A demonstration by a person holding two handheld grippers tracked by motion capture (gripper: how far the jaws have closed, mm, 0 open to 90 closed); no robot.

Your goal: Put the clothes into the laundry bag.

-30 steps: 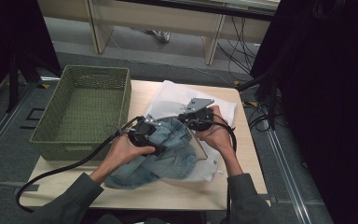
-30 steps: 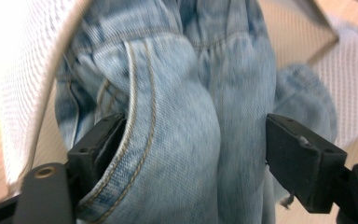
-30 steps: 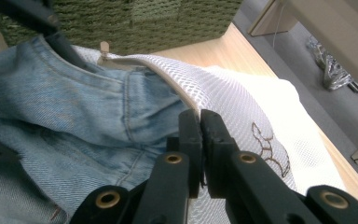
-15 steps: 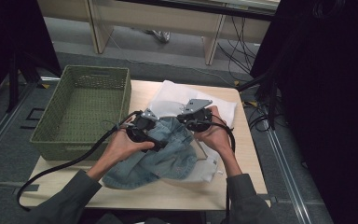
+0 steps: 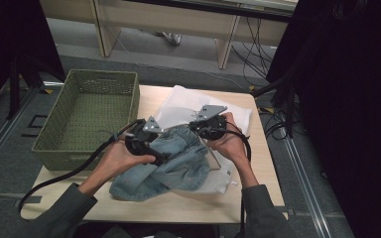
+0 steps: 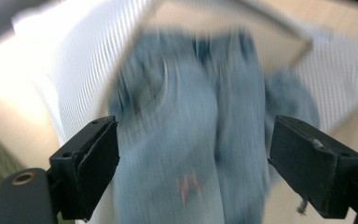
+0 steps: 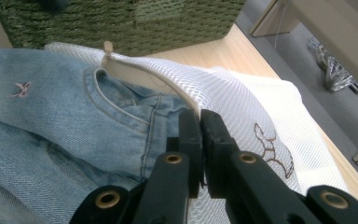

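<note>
pinching mesh bag (image 7: 261,107) rim, right gripper (image 7: 199,122) closed

We see a green woven basket (image 5: 87,116) at the far left corner of the light wooden surface (image 5: 265,163), overhanging its left edge, with nothing visible inside. Its wall (image 7: 121,21) also shows in the right gripper view. Past the far edge stands a pale desk (image 5: 168,20), with cables (image 5: 250,47) hanging beside its leg. Grey floor (image 5: 0,163) lies along the left edge.
</note>
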